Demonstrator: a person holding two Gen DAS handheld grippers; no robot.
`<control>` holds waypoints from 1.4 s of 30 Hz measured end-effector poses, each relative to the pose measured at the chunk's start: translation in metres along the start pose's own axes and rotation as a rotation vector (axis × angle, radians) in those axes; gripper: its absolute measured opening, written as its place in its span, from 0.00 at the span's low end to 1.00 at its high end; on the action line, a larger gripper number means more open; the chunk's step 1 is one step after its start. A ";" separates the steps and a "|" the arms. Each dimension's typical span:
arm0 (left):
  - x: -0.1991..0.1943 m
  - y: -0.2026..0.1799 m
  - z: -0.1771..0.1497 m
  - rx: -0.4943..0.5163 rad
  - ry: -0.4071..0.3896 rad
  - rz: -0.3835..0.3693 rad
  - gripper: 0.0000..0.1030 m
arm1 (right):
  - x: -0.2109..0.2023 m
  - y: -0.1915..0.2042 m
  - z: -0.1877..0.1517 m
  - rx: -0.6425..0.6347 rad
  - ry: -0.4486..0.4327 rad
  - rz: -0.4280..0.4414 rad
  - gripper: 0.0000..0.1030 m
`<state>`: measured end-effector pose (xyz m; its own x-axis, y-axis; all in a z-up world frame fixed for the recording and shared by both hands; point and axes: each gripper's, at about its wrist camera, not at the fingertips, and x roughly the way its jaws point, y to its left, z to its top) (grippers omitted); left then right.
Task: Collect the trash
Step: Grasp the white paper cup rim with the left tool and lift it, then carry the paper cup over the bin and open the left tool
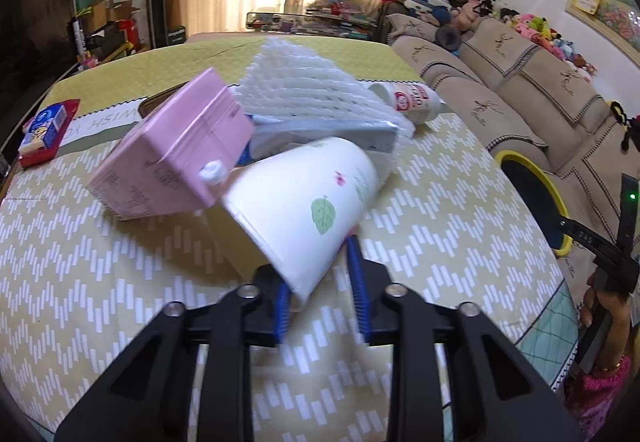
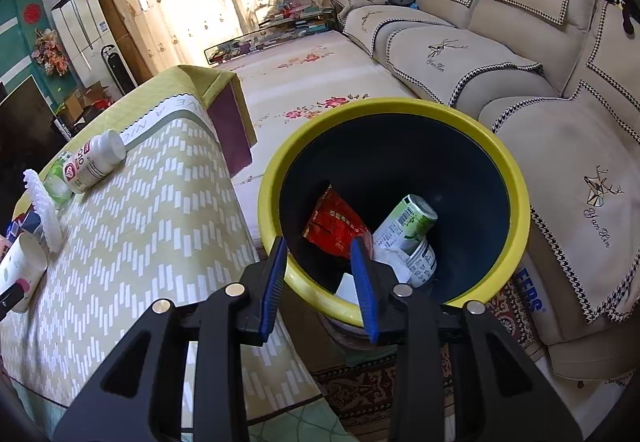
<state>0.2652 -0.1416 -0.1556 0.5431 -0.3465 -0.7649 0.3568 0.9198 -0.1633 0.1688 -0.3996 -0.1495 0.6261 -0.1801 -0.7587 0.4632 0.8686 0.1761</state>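
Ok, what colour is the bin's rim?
Yellow, around a dark inside; the bin shows best in the right wrist view.

the paper cup (image 1: 308, 209) looks matt and smooth, the pink carton (image 1: 176, 157) faintly glossy. white foam netting (image 1: 316, 89) is ribbed; the tablecloth (image 1: 100, 262) is woven cloth; the bin (image 2: 516, 177) is glossy plastic.

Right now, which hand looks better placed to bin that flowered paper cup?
Left. The left gripper already has the paper cup between its blue pads. The right gripper hangs open and holding nothing over the yellow-rimmed bin, away from the cup.
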 end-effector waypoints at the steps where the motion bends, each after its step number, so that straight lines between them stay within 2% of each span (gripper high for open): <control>1: 0.000 -0.001 0.000 0.005 0.000 -0.005 0.14 | -0.001 0.000 0.000 0.002 -0.001 0.001 0.32; 5: -0.002 -0.012 -0.001 0.033 -0.002 -0.030 0.06 | -0.007 -0.003 0.000 0.011 -0.017 0.006 0.38; 16: -0.016 -0.050 0.002 0.105 -0.022 -0.098 0.05 | -0.023 -0.021 0.000 0.044 -0.045 0.021 0.41; 24: -0.016 -0.101 0.015 0.191 -0.014 -0.172 0.05 | -0.031 -0.048 0.001 0.092 -0.067 0.021 0.41; 27: -0.008 -0.130 0.023 0.238 0.004 -0.213 0.05 | -0.037 -0.060 0.001 0.108 -0.081 0.004 0.41; 37: 0.040 -0.265 0.040 0.445 0.103 -0.374 0.05 | -0.051 -0.108 -0.001 0.177 -0.103 -0.060 0.42; 42: 0.069 -0.316 0.040 0.512 0.156 -0.396 0.05 | -0.050 -0.124 -0.007 0.205 -0.093 -0.073 0.42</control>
<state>0.2204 -0.4639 -0.1317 0.1940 -0.5742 -0.7954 0.8439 0.5111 -0.1632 0.0753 -0.4953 -0.1377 0.6369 -0.2893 -0.7146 0.6215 0.7411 0.2539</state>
